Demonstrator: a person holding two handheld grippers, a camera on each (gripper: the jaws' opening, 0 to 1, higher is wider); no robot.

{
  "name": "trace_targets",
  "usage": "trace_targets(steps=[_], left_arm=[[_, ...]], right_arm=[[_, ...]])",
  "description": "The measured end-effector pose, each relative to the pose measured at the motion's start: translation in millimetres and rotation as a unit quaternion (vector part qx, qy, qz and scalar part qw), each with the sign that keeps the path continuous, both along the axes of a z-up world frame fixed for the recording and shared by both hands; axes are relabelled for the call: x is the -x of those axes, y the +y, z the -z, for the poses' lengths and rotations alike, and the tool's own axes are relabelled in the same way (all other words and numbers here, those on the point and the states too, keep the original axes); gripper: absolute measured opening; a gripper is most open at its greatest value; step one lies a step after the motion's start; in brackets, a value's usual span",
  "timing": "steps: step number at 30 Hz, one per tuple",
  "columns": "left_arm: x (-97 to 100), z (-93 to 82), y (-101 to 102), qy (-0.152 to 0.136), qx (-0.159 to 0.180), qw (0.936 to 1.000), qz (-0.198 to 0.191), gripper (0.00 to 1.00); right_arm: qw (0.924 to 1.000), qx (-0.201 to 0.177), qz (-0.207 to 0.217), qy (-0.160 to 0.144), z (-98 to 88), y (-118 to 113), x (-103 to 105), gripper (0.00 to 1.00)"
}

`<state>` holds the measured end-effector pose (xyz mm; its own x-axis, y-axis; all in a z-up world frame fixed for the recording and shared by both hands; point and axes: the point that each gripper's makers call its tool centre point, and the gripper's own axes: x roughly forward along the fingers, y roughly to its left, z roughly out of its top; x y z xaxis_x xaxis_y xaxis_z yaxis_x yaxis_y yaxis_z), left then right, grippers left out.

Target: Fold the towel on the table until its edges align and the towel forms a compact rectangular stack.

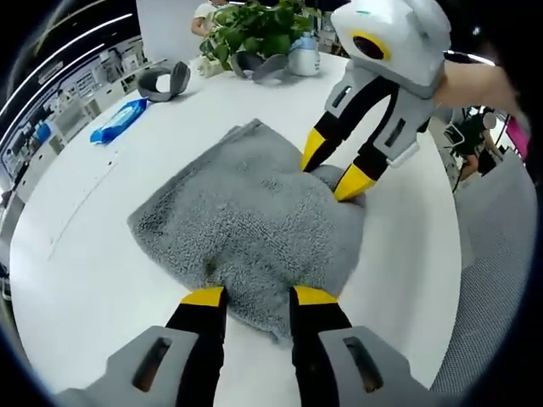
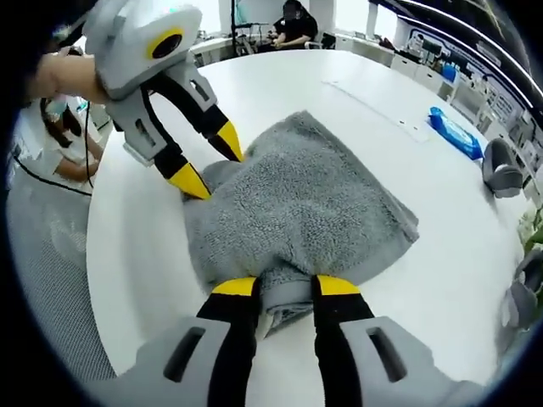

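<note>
1. On the white table lies a grey towel, partly folded into a rough, rumpled square; it sits near the middle of the tabletop, toward the edge nearest the person.
2. In the left gripper view, the left gripper stands at the towel's near edge, its two yellow-tipped jaws apart with a bunch of towel between them; whether they actually pinch it I cannot tell.
3. In the same view the right gripper reaches in from the far side, its tips spread and touching the opposite edge of the towel.
4. In the right gripper view, the right gripper has a folded lip of the towel pressed between its jaws, which look closed onto the cloth.
5. There the left gripper comes in from the upper left, held by a hand, its tips apart at the towel's far corner.
6. Beyond the towel in the left gripper view lie a blue packet, a grey curved object, and a leafy green plant beside a small bottle.
7. A person sits at the far side of the room in the right gripper view.
</note>
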<state>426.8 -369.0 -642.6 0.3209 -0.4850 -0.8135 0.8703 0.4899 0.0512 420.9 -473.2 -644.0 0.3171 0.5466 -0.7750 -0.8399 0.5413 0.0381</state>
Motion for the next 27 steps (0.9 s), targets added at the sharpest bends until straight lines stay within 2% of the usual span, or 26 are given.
trace_targets(steps=[2, 3, 4, 5, 6, 7, 9, 10, 13, 16, 18, 19, 21, 23, 26, 27], left_arm=[[0.9, -5.7, 4, -0.003, 0.028, 0.9995, -0.011, 0.31], [2.1, -10.9, 6, -0.004, 0.057, 0.9981, -0.024, 0.33], [2.9, -13.8, 10, -0.002, 0.074, 0.9964, -0.04, 0.34], [5.8, -21.3, 13, 0.002, 0.112, 0.9912, -0.072, 0.35], [7.4, -28.0, 14, -0.004, 0.141, 0.9864, -0.084, 0.39], [9.6, -38.8, 15, -0.017, 0.184, 0.977, -0.108, 0.43], [16.8, -53.0, 18, -0.029, 0.229, 0.9638, -0.134, 0.56], [24.0, -62.8, 21, -0.047, 0.248, 0.9575, -0.139, 0.61], [49.4, -83.3, 31, -0.088, 0.266, 0.951, -0.132, 0.72], [80.2, -99.9, 45, -0.114, 0.267, 0.9485, -0.126, 0.84], [91.3, -115.0, 54, -0.135, 0.286, 0.938, -0.142, 0.92], [100.2, -125.4, 62, -0.141, 0.299, 0.9298, -0.161, 0.95], [111.6, -138.3, 69, -0.152, 0.314, 0.9209, -0.174, 0.99], [125.3, -157.4, 83, -0.186, 0.33, 0.9047, -0.194, 0.99], [138.6, -169.2, 95, -0.218, 0.336, 0.8909, -0.215, 0.99], [142.5, -170.9, 97, -0.225, 0.334, 0.8891, -0.217, 0.99]], right_arm=[[0.9991, -0.039, -0.003, -0.017, -9.5, -5, 3, 0.22], [0.9972, -0.072, 0.007, -0.016, -17.5, -7, 8, 0.18], [0.9957, -0.089, 0.022, -0.012, -22.2, -11, 11, 0.16], [0.9926, -0.108, 0.051, -0.021, -30.8, -19, 13, 0.16], [0.9898, -0.122, 0.068, -0.028, -36.8, -24, 14, 0.19], [0.9845, -0.147, 0.085, -0.043, -46.8, -28, 18, 0.26], [0.9743, -0.181, 0.116, -0.068, -61.6, -36, 25, 0.5], [0.9715, -0.189, 0.125, -0.07, -66.4, -40, 30, 0.57], [0.9636, -0.213, 0.144, -0.073, -81.4, -46, 49, 0.67], [0.947, -0.257, 0.164, -0.101, -108.3, -51, 72, 0.84], [0.9421, -0.273, 0.168, -0.099, -118.8, -53, 91, 0.9], [0.9427, -0.271, 0.169, -0.098, -121.0, -55, 100, 0.9], [0.9433, -0.263, 0.175, -0.103, -126.7, -61, 115, 0.92], [0.9402, -0.258, 0.184, -0.126, -136.6, -67, 126, 0.98], [0.937, -0.243, 0.195, -0.158, -146.1, -76, 138, 0.99], [0.9377, -0.231, 0.192, -0.175, -148.1, -78, 142, 0.99]])
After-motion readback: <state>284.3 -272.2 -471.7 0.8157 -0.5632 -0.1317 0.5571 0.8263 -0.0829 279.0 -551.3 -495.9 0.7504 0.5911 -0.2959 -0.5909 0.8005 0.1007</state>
